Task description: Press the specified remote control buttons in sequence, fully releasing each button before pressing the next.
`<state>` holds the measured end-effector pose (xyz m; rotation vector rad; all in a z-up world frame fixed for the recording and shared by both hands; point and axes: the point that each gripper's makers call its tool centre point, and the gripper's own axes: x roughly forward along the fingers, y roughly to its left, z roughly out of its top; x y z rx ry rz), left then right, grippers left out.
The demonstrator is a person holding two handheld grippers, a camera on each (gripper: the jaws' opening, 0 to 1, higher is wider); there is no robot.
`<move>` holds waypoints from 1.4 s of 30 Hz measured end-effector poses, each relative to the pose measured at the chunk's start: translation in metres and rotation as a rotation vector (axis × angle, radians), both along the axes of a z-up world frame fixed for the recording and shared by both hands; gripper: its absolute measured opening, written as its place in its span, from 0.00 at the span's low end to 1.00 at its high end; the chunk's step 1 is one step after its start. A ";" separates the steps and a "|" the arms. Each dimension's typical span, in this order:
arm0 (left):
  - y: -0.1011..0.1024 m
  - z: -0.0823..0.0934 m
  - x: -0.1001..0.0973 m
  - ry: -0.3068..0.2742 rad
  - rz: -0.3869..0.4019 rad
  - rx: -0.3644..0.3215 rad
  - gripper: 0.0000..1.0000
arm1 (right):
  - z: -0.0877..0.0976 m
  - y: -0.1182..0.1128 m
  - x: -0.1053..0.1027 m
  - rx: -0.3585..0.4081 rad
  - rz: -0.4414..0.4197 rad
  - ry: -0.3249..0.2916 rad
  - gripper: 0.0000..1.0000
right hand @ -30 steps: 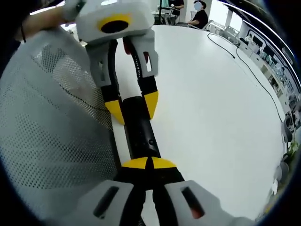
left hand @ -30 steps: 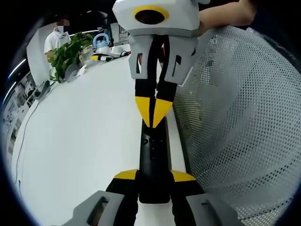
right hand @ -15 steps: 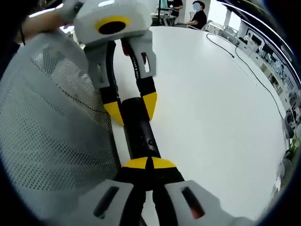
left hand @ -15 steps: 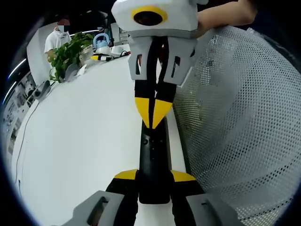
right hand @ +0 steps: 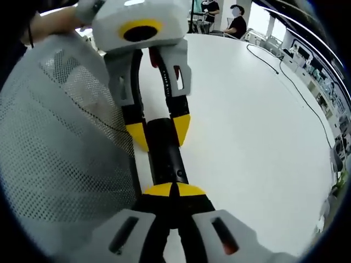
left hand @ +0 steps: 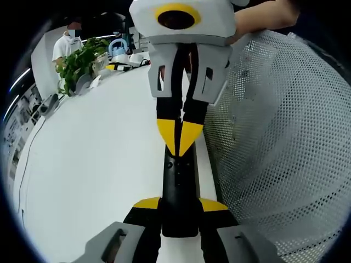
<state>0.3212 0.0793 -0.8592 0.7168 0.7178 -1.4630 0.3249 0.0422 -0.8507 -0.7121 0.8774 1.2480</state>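
So the remote (left hand: 179, 186) runs lengthwise between them: left gripper (left hand: 179, 205) clamps one end, right gripper (right hand: 174, 190), jaws clenched, tips the other.

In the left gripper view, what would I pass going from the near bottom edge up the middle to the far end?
Left gripper holding the remote → right gripper, its tips shut on the remote's top → plant and clutter at the table's far end → a person in white.

Bright, sharp; perhaps slight edge warping
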 end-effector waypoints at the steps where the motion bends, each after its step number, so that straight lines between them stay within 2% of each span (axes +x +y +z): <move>1: 0.000 0.000 0.000 0.000 0.000 0.000 0.26 | 0.000 0.000 0.000 0.003 0.004 0.002 0.00; 5: 0.000 0.000 0.000 0.001 0.003 -0.002 0.26 | 0.001 0.000 0.000 0.009 0.003 0.016 0.00; 8: 0.000 0.000 0.000 0.001 0.003 -0.003 0.26 | 0.001 0.000 -0.004 0.011 0.039 0.039 0.03; 16: 0.000 0.000 0.000 0.000 0.001 -0.002 0.26 | 0.001 -0.003 0.000 -0.005 0.047 0.019 0.06; 22: 0.000 0.000 0.000 0.000 0.001 -0.003 0.26 | 0.000 -0.003 0.000 -0.019 0.073 0.024 0.06; 23: 0.000 0.000 0.000 0.000 0.000 -0.002 0.26 | 0.000 -0.003 0.000 -0.022 0.051 0.041 0.06; 26: 0.000 0.000 0.000 -0.001 -0.002 0.000 0.26 | 0.000 -0.003 0.000 -0.026 0.069 0.034 0.06; 29: 0.000 0.000 0.000 -0.001 -0.002 0.001 0.26 | 0.000 -0.003 0.000 -0.027 0.047 0.054 0.06; 42: 0.000 0.000 -0.001 0.003 -0.003 -0.006 0.26 | 0.000 -0.010 -0.004 -0.029 0.061 0.054 0.09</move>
